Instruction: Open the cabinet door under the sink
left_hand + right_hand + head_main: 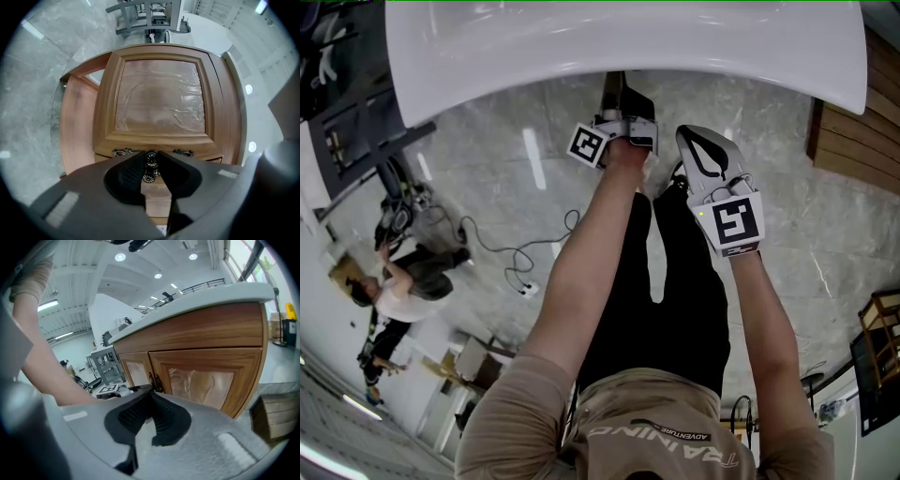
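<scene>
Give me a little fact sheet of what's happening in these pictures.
Place: wooden cabinet under a white sink counter
Left gripper: jaws closed on a door knob
Right gripper: jaws together, holding nothing
Cabinet door: film-covered panel; whether it has swung open is unclear

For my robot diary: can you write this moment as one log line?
left gripper: shut on door knob | right gripper: shut, empty
</scene>
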A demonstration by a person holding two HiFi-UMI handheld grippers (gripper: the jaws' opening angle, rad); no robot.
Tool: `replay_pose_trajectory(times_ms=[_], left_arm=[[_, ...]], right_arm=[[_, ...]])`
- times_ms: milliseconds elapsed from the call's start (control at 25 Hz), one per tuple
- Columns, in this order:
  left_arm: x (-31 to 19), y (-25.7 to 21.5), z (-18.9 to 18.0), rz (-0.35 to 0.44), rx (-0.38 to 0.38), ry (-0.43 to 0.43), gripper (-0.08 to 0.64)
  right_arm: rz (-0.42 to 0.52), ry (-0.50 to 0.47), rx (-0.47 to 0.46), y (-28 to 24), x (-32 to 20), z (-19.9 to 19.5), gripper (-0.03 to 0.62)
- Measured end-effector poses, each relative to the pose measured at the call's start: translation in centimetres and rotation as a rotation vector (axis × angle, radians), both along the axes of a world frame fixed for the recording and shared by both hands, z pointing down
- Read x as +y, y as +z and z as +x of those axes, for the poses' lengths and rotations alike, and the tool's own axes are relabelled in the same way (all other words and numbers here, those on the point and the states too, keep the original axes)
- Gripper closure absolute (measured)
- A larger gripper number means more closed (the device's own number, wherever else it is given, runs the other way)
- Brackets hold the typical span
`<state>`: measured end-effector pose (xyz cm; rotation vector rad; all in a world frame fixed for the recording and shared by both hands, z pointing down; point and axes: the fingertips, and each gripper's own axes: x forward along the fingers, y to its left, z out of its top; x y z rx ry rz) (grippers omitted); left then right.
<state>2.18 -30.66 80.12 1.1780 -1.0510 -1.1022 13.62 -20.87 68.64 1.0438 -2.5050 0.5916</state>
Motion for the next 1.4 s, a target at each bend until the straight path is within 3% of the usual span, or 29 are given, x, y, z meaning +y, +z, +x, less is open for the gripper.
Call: replay_pose_trajectory(times_ms=[120,800,1400], left_arm=[[0.2,0.0,0.0,0.004,-0.004,0.02,0.459],[3.2,-0.2,-0.5,0.041,-0.057,0.174,0.46],[8.4,-0.2,-2.3,0.058,-0.044,0.283,0.46]], right_arm=[[0.016,-0.047,-0.002,-0.4,0.7,-1.2,0.589],[-0.018,-0.027,0.006,0.3,3.2,0.2,0.589],[-0.018,-0.072,0.038,0.7,5.0,-3.5,0.589]])
